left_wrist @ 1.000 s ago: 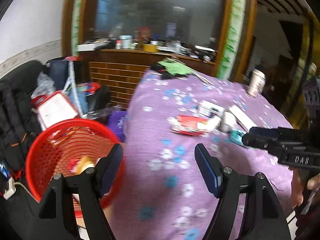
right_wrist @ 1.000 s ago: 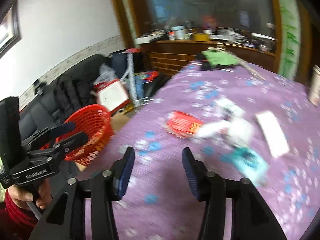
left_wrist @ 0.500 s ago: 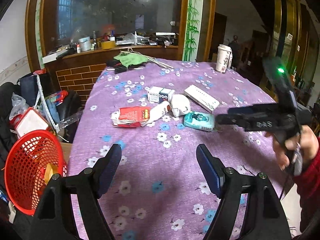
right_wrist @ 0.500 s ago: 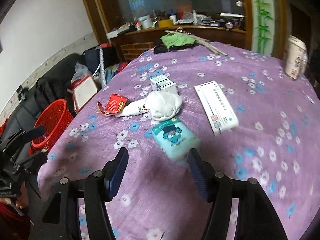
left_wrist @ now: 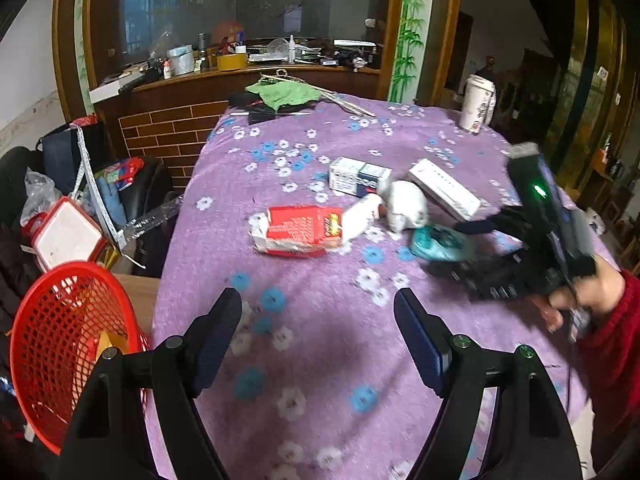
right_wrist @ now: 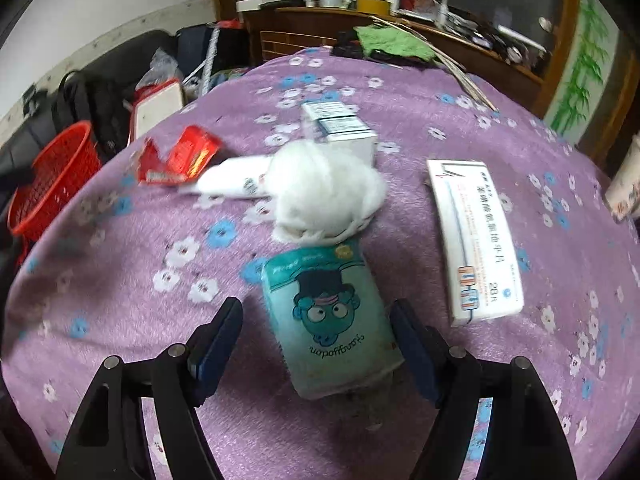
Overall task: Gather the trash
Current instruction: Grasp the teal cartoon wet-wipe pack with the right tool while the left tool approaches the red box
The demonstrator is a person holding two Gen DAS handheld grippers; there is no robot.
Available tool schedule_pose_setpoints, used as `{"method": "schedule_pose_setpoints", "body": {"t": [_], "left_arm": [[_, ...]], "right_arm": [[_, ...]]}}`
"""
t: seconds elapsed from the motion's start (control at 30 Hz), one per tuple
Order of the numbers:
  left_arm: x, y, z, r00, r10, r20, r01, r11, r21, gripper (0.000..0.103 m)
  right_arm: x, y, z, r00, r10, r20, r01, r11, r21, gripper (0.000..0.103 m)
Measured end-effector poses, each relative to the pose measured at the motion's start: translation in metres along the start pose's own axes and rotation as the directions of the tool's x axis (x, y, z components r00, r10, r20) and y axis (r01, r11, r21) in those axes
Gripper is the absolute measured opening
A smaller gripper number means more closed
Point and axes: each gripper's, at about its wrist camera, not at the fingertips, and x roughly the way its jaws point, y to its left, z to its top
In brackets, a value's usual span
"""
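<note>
One teal tissue pack (right_wrist: 330, 316) is lying on the purple flowered tablecloth (right_wrist: 120, 304), its near end blurring into shadow. It is sitting between the right gripper (right_wrist: 316, 340)'s opening jaws, pads not touching it. White wadding (right_wrist: 324, 196) is touching its far end. The left gripper (left_wrist: 318, 336) is hovering wide apart over bare cloth, with the red basket (left_wrist: 52, 344) partly cut off at left.

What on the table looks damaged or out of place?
The red carton left of the white wad is torn open and crumpled, its flaps splayed. Wad, white tube, teal packet and boxes lie scattered at mixed angles on the purple cloth. Nothing looks spilled.
</note>
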Motion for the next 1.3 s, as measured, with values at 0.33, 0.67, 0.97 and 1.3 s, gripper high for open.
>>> {"method": "schedule_pose_setpoints", "body": {"t": [0.33, 0.67, 0.97, 1.3], "left_arm": [[0.053, -0.036, 0.013, 0.989, 0.149, 0.004, -0.144, 0.951, 0.274, 0.077], [0.106, -0.036, 0.027, 0.966, 0.251, -0.059, -0.213, 0.906, 0.367, 0.021], [0.078, -0.003, 0.025, 0.993, 0.112, -0.022, -0.111, 0.992, 0.06, 0.005], [0.03, -0.031, 0.006, 0.992, -0.029, 0.121, 0.032, 0.999, -0.021, 0.003]], "right_arm": [[-0.007, -0.014, -0.012, 0.993, 0.066, 0.1, -0.072, 0.995, 0.065, 0.043], [-0.01, -0.01, -0.016, 0.985, 0.126, 0.114, -0.134, 0.988, 0.072, 0.044], [-0.021, -0.005, -0.018, 0.981, 0.128, 0.149, -0.139, 0.988, 0.071, 0.044], [-0.043, -0.001, -0.017, 0.96, 0.12, 0.254, -0.141, 0.988, 0.065, 0.043]]}}
